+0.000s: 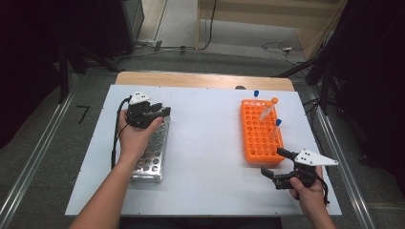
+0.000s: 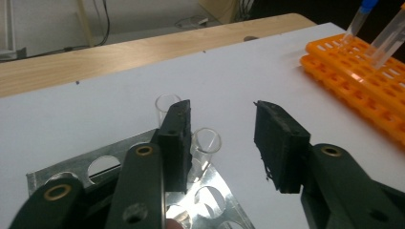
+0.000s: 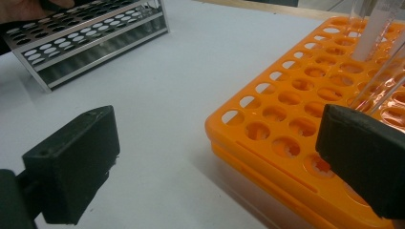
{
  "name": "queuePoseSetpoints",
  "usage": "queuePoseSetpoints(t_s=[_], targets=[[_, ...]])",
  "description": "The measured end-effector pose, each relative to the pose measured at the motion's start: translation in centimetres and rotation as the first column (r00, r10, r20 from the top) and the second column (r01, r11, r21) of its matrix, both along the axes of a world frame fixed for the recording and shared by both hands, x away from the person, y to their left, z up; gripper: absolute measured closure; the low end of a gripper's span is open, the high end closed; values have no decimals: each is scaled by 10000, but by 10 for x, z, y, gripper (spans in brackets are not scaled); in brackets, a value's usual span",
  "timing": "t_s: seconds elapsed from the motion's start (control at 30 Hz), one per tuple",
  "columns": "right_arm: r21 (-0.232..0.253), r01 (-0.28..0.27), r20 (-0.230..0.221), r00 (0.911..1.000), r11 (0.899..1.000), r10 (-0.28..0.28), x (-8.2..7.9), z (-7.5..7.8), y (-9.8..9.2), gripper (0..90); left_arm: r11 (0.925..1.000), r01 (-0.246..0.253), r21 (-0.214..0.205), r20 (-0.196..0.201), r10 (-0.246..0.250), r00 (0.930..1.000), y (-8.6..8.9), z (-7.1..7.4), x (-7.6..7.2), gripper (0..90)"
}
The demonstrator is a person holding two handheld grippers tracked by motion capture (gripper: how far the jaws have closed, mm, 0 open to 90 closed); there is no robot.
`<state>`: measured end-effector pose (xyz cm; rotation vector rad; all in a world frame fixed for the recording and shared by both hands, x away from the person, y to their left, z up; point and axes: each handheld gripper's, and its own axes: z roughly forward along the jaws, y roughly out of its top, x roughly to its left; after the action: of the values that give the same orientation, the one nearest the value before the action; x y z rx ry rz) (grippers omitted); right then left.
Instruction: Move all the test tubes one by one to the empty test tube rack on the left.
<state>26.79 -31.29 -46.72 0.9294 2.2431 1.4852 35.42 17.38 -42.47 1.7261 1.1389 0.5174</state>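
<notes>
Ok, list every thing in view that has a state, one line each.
Left tool: open above the metal rack, nothing between its jaws.
Right tool: open, empty, at the orange rack's near corner.
Metal rack: upright on the table, two clear uncapped tubes standing in its far end.
Orange rack: flat on the table, mostly empty holes.
Capped tubes: three standing in the orange rack, leaning, caps on.

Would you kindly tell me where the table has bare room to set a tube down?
The widest free patch lies between the metal rack and the orange rack. The near edge between both hands is bare too. It is crowded by each rack, where the left tool and right tool sit.
</notes>
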Motion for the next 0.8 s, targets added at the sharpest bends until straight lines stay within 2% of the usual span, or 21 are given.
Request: queuePoseSetpoints(t_s=[0.17, 0.27, 0.47, 0.63, 0.8], targets=[[-20, -8, 10, 10000, 10000, 8, 0, 0, 0, 0, 9985, 160, -526, 487, -135, 9987, 0, 8, -13, 372], [-32, 17, 34, 10000, 10000, -17, 0, 1, 0, 0, 9957, 357, -859, 597, -306, 9977, -1, 11, -22, 272], [-30, 124, 97, 9999, 9999, -123, 2, 3, -2, 0, 9925, 768, -955, 972, -675, 9930, -7, 17, -44, 130], [-37, 279, 166, 9995, 9996, -278, 4, 5, -2, 0, 9882, 1097, -1071, 1276, -958, 9872, -9, 20, -63, 59], [-25, 590, 211, 9980, 9983, -590, 8, 8, -2, 2, 9862, 1373, -920, 1526, -1223, 9807, -12, 20, -82, 14]])
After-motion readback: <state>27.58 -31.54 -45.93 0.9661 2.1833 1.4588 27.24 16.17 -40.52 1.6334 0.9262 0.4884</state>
